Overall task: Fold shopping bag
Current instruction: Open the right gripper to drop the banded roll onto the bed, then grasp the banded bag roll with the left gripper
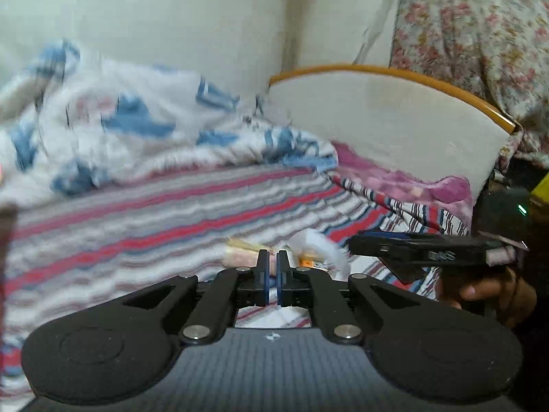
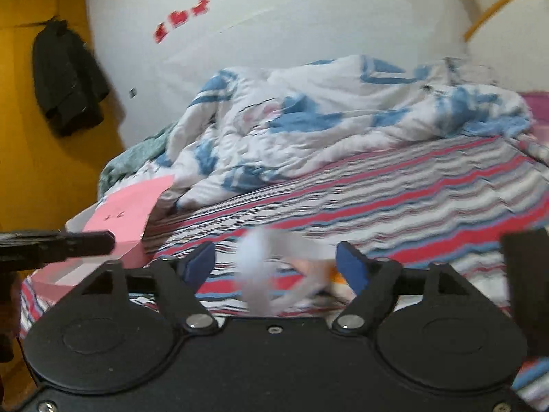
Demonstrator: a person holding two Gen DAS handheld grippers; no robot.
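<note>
A crumpled white shopping bag with orange print lies on the striped bedsheet. My left gripper is shut, with the bag's pinkish edge pinched between its blue pads. In the right wrist view the bag is blurred and sits between the wide-open fingers of my right gripper, which grips nothing. The right gripper also shows from the side in the left wrist view, held in a hand at the right.
A rumpled blue-and-white duvet lies at the back of the bed. A white headboard with an orange rim and a pink pillow are on the right. A pink box sits at the bed's left corner. A dark jacket hangs on the orange door.
</note>
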